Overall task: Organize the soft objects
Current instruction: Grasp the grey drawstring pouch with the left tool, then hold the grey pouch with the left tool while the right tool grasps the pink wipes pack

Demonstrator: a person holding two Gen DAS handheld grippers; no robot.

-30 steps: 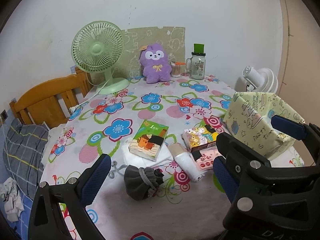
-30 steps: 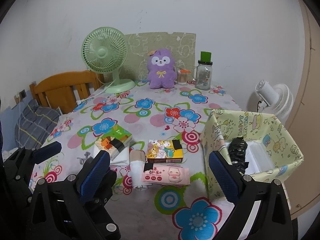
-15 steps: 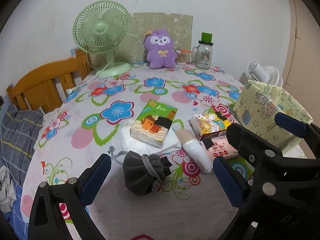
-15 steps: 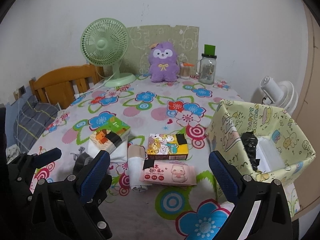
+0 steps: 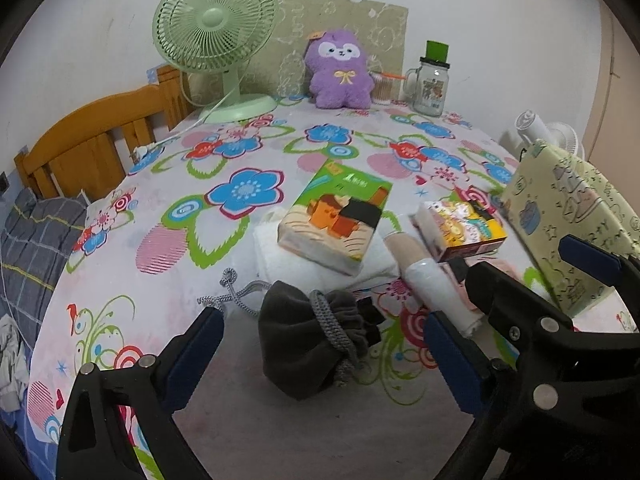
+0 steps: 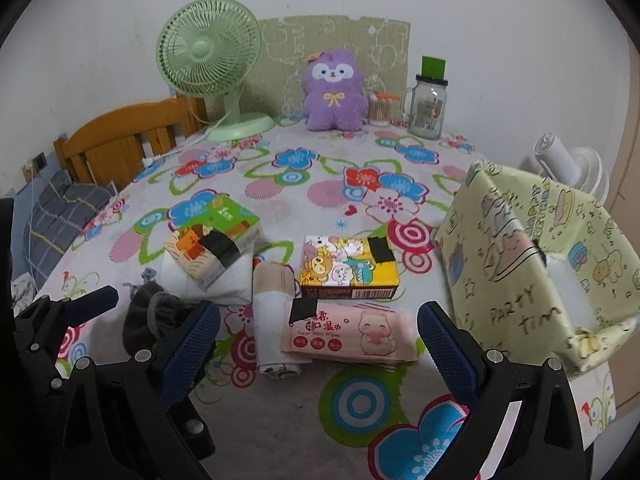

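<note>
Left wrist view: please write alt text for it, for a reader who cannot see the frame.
The left gripper, its jaws wide and closing slightly, frames a dark grey drawstring pouch without touching it, on a flower-print tablecloth. Beyond lie a green tissue pack on a folded white cloth and a rolled cloth; the right gripper's fingers and a yellow box stand right.

The left gripper [image 5: 322,354], black-framed with blue-padded fingers [image 5: 192,354], pointed steeply downward, its jaws wide but closing, the pads touching nothing. The right gripper [image 6: 318,350], of the same black frame and blue pads, also pointed downward with its jaws spread wide and empty. The two were side by side: the right gripper's frame filled the lower right of the left wrist view, just beside the left gripper.
</note>
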